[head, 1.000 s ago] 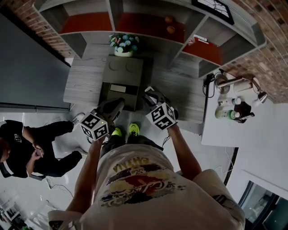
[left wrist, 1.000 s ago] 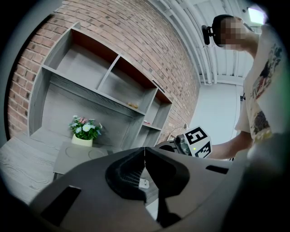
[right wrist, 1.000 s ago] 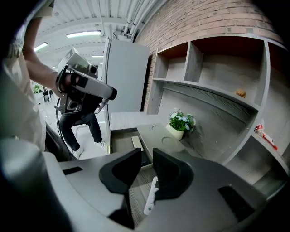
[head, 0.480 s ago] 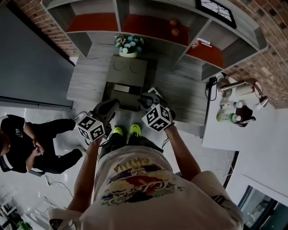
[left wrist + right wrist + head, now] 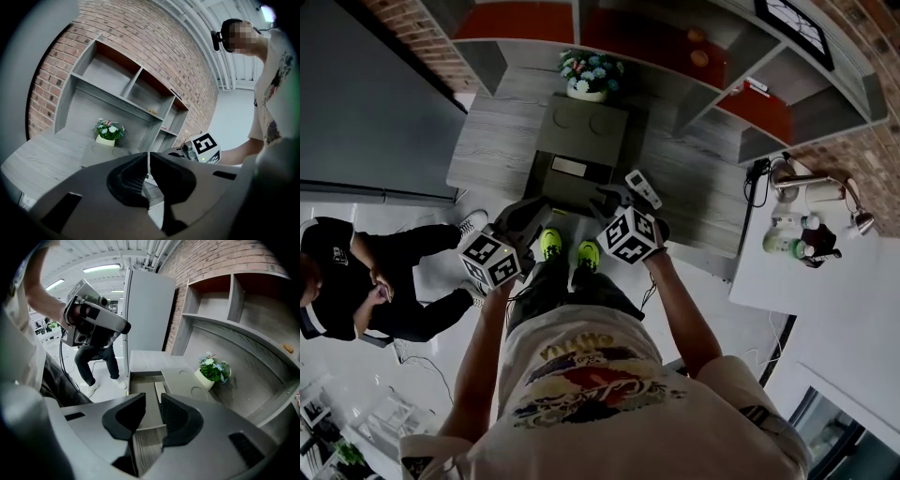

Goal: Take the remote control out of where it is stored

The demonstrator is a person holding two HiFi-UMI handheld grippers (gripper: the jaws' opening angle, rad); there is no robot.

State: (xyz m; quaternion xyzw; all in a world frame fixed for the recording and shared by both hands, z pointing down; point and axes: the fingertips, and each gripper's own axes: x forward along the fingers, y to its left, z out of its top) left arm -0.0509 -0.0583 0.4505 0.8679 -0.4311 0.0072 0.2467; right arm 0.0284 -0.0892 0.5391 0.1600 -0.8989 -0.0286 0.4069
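Two grippers, left [image 5: 148,157] and right [image 5: 152,401], each with one marker cube [image 5: 492,261]. One open drawer [image 5: 146,390] with one pale remote [image 5: 160,388] in it. One flowerpot [image 5: 587,75]. Two orange balls [image 5: 698,37] (too small to name surely) on one shelf [image 5: 637,37]. Two green shoes [image 5: 550,244]. One seated person [image 5: 356,291].

A brick wall [image 5: 140,42] is seen at the far side, and a grey wooden shelf unit [image 5: 117,79] with orange-red back panels is set against it. Below the shelves a grey wood-grain table [image 5: 492,141] is placed, and a pot of flowers [image 5: 589,75] is seen at its far edge, close to the shelves. A tall grey cabinet [image 5: 147,315] is stood at the left. The floor [image 5: 431,366] is white and glossy. A white side table [image 5: 825,309] is seen at the right, and long ceiling lamps [image 5: 101,268] are lit.
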